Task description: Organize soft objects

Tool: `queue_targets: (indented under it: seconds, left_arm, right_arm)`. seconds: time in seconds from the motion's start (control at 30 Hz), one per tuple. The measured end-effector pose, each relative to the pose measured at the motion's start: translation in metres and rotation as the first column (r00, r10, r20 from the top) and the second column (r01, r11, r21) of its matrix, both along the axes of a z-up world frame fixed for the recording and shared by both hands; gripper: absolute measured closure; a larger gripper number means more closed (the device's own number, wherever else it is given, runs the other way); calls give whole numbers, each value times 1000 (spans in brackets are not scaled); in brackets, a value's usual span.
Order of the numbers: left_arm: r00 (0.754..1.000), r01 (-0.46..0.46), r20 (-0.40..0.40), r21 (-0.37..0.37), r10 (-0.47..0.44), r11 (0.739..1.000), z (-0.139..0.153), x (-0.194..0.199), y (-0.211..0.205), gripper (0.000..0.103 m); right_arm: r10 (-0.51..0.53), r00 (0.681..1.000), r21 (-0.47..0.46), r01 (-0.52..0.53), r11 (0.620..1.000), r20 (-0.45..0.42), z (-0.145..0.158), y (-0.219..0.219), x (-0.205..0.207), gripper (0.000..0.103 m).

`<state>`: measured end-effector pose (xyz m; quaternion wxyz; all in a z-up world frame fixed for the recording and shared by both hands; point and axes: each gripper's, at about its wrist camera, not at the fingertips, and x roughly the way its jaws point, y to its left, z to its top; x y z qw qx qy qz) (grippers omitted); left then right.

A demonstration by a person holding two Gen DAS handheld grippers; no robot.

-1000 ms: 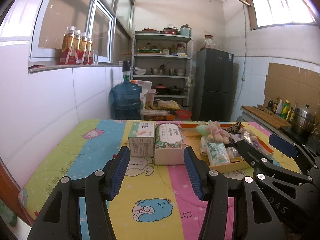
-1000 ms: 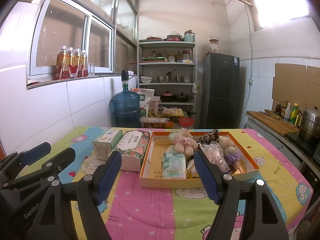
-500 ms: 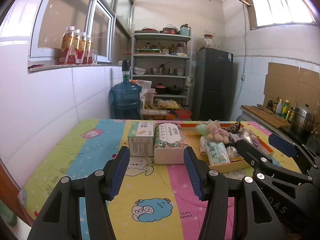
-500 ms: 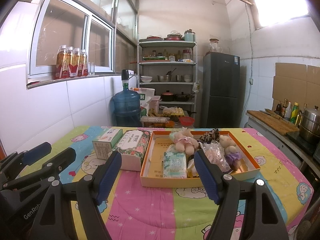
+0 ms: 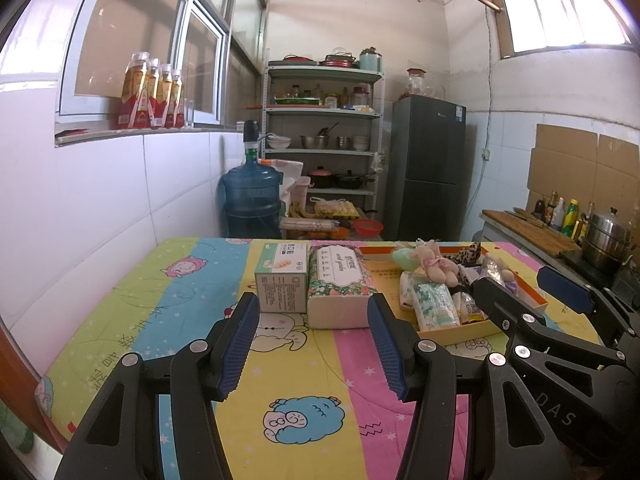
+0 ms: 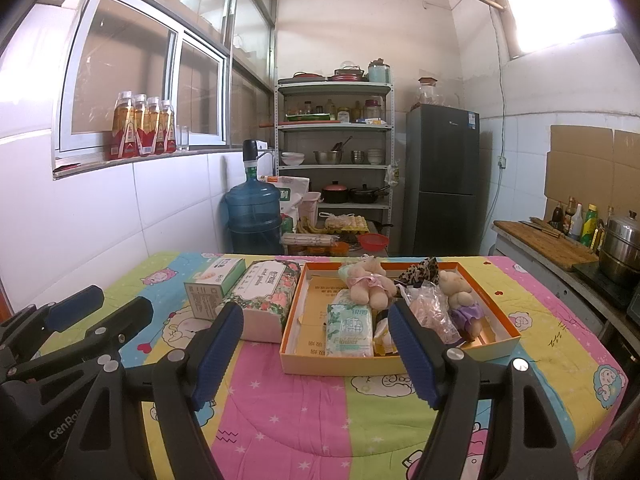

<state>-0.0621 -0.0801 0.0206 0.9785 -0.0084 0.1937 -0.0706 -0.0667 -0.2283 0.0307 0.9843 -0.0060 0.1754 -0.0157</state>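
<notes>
An orange-rimmed shallow box [image 6: 400, 364] sits on the cartoon-print tablecloth. It holds a pink plush bear [image 6: 368, 284], a bear in a purple dress [image 6: 460, 300], a green tissue pack [image 6: 348, 332], a crinkled clear bag [image 6: 432, 312] and a leopard-print piece [image 6: 420, 272]. Left of it lie a floral tissue pack [image 5: 340, 280] and a green-white carton [image 5: 282, 276], side by side. My left gripper [image 5: 312, 308] hovers open in front of those two, holding nothing. My right gripper [image 6: 315, 314] stands open before the box's near wall, also holding nothing. Each gripper shows at the edge of the other's view.
A white tiled wall runs along the table's left side. Beyond the far edge stand a blue water jug [image 5: 252, 196], a metal shelf of pots [image 5: 324, 140] and a dark fridge [image 5: 428, 168]. A counter with bottles and a steel pot [image 6: 620, 248] is at the right.
</notes>
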Motion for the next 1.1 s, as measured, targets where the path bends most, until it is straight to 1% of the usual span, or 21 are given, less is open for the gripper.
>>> queue_targets:
  seconds: [0.7, 1.1]
  left_arm:
    - [1000, 4, 0, 0, -4, 1000, -1, 0, -1, 45]
    - [1000, 3, -5, -1, -3, 1000, -4, 1, -1, 45]
  right_arm:
    - [-1, 1000, 1, 1, 1000, 1, 1, 0, 0, 29]
    - [-22, 1000, 22, 21, 1000, 17, 2, -5, 0, 29]
